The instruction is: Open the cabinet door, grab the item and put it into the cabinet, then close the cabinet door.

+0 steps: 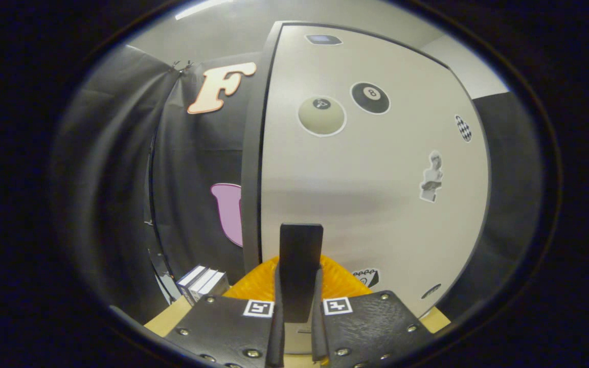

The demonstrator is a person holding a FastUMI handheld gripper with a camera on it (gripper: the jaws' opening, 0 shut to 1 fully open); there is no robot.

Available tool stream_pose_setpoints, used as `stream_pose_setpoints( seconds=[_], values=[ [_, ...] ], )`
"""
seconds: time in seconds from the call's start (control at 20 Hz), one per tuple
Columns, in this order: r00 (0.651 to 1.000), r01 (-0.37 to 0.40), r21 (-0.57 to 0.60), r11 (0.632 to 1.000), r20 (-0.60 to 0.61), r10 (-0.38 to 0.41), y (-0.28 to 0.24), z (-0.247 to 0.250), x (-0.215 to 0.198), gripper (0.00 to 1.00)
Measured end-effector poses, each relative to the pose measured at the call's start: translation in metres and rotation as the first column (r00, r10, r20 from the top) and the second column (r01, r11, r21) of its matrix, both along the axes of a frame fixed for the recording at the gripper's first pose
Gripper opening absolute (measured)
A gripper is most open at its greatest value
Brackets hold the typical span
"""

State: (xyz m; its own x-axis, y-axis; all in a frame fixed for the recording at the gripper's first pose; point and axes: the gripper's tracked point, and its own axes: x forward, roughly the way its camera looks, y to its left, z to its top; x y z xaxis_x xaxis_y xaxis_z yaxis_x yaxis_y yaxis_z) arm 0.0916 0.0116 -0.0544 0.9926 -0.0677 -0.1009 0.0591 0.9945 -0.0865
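Gripper (297,327) clamped on dark flat rectangular item (300,255), facing the pale sticker-covered cabinet door (376,194).

Both fingers press the item's sides; it stands upright between them, just ahead of the door's lower half. Door appears shut against its dark left edge. Step in hand is judged unclear: item grabbed, door apparently unopened. Next move calls for access behind the door. Small boxes (202,283) lie left of the door's base.

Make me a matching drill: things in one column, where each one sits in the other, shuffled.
1 black slab
2 cabinet door
3 small boxes
4 eight-ball sticker

A left of the door, low down
B high on the door
C clamped between the tongs
D just beyond the tongs, facing them

Pairs: 1-C, 2-D, 3-A, 4-B
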Motion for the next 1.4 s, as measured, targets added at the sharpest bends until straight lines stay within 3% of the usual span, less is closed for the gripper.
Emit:
stream_pose_setpoints(
  seconds=[0.55, 1.4],
  values=[
    [0.997, -0.071, -0.025, 0.997, -0.039, 0.07, -0.002, 0.0, -0.039, 0.21],
    [0.975, -0.201, 0.047, 0.978, -0.089, 0.205, -0.029, 0.01, -0.107, 0.21]
  ],
)
